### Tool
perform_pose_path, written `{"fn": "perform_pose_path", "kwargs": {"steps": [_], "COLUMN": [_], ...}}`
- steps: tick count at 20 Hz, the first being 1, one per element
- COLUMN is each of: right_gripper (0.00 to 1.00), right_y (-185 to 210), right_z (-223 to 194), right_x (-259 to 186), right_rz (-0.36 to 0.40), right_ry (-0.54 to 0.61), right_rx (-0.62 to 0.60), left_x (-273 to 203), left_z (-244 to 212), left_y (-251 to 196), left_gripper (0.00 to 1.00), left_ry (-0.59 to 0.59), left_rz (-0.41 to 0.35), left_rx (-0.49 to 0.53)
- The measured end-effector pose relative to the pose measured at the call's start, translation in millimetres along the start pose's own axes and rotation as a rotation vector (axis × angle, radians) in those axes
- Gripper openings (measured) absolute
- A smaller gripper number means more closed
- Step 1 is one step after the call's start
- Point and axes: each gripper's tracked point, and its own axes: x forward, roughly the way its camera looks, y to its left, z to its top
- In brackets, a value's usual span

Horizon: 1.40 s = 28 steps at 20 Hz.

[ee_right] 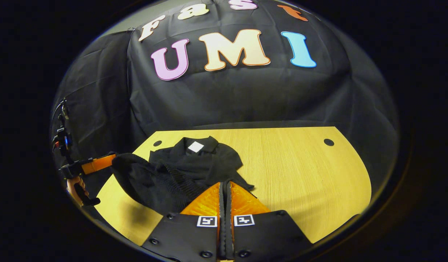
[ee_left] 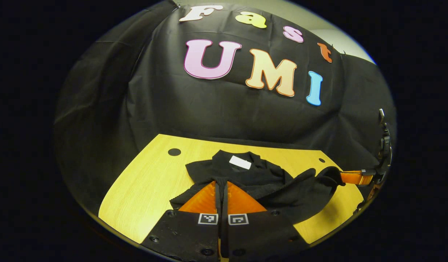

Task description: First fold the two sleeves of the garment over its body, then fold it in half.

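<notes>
We see the black garment [ee_left: 245, 174] lying bunched on the yellow worktop [ee_left: 143, 193], its collar with a white tag [ee_left: 240, 162] toward the booth wall. In the left gripper view, our left hand-held gripper [ee_left: 221, 185] is clenched on a fold of the garment's near edge. In the right gripper view, our right hand-held gripper [ee_right: 225, 187] is likewise clenched on cloth at the near hem. The garment hangs lifted between both, one side raised off the worktop.

A black garment [ee_left: 253, 178] with a white neck label [ee_left: 240, 162] is lying bunched on the yellow wooden table [ee_right: 300, 174], one sleeve [ee_right: 136, 174] lifting off it.
</notes>
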Motion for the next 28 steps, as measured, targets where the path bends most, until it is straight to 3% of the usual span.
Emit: {"fn": "perform_pose_path", "kwargs": {"steps": [6, 16, 24, 28], "right_gripper": [0.02, 0.02, 0.02, 0.02], "right_y": [-4.8, -10.4, -25.4, -29.4], "right_z": [47.3, 96.2, 75.3, 68.5], "right_x": [39.7, 132.7, 191.3, 198.9], "right_rz": [0.001, -0.014, -0.072, -0.106], "right_ry": [-0.032, -0.045, 0.044, 0.079], "right_rx": [0.011, 0.015, 0.018, 0.064], "left_x": [45.7, 129.4, 171.3, 181.5], "left_z": [31.3, 32.3, -4.2, -11.0], "left_y": [9.3, 30.1, 37.0, 36.0], "left_gripper": [0.00, 0.00, 0.00, 0.00], "left_ry": [-0.068, -0.027, 0.058, 0.072], "left_rz": [0.018, 0.072, 0.147, 0.164], "left_rx": [0.008, 0.045, 0.021, 0.034]}}
